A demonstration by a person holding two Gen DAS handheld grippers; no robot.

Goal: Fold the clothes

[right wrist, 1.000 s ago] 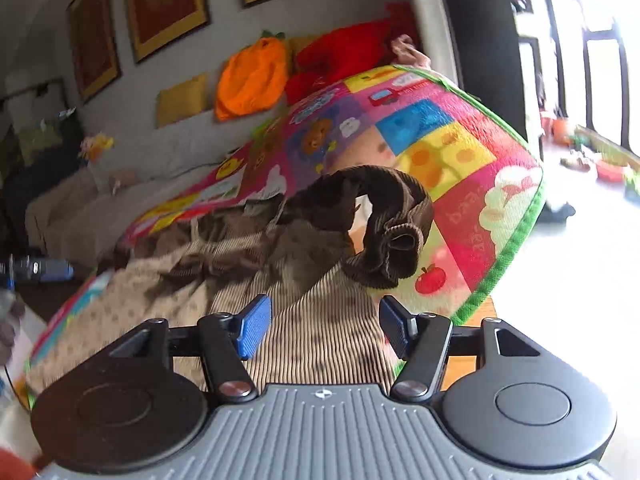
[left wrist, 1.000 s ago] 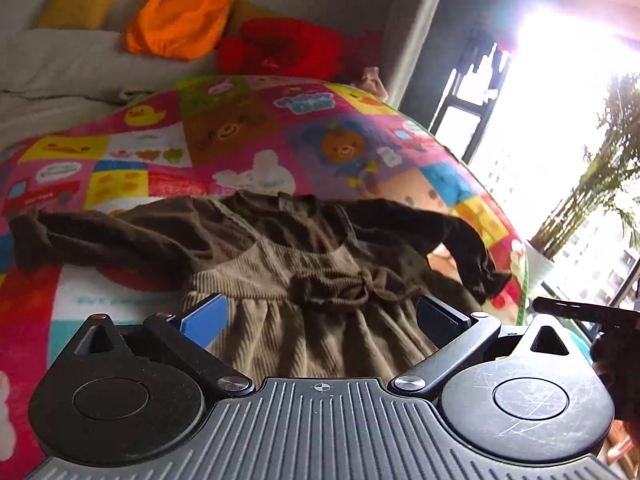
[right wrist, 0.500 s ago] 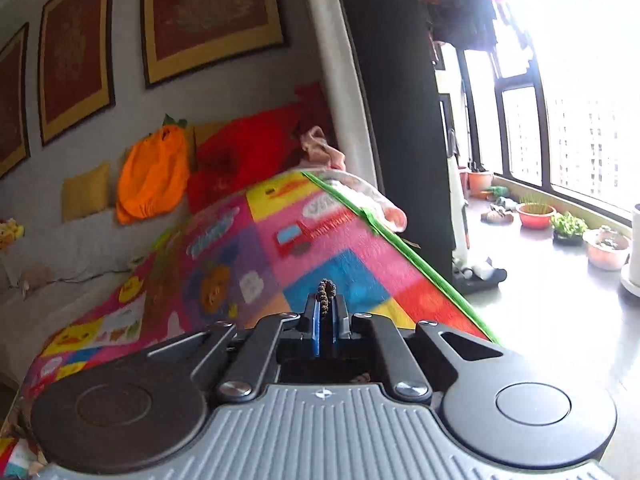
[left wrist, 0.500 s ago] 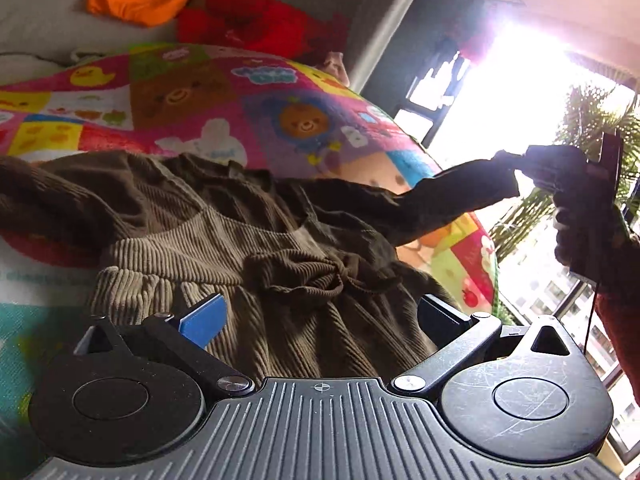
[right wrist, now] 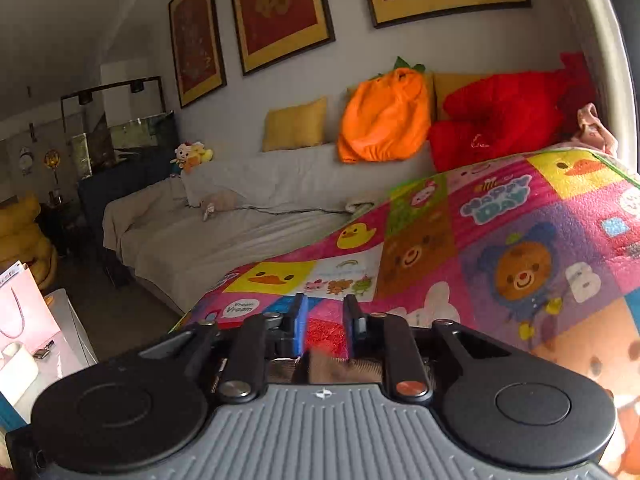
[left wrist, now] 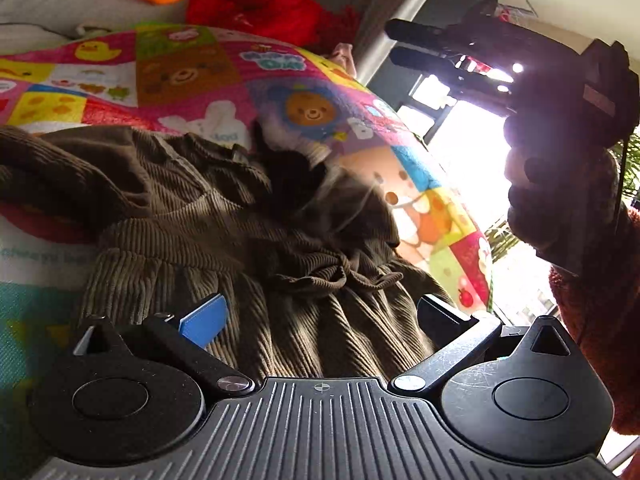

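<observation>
On the patchwork play mat [left wrist: 192, 76], your brown corduroy dress [left wrist: 224, 248] lies collar away; left gripper [left wrist: 320, 312] wide open and empty, right gripper [right wrist: 325, 330] slightly parted, empty.

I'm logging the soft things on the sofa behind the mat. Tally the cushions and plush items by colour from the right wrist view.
Yellow: 2, a cushion and another mostly hidden behind the plush pieces
Orange: 1, a pumpkin-shaped plush
Red: 1, a large plush
Mixed colours: 1, a small plush toy at the sofa's far end
Total: 5
</observation>
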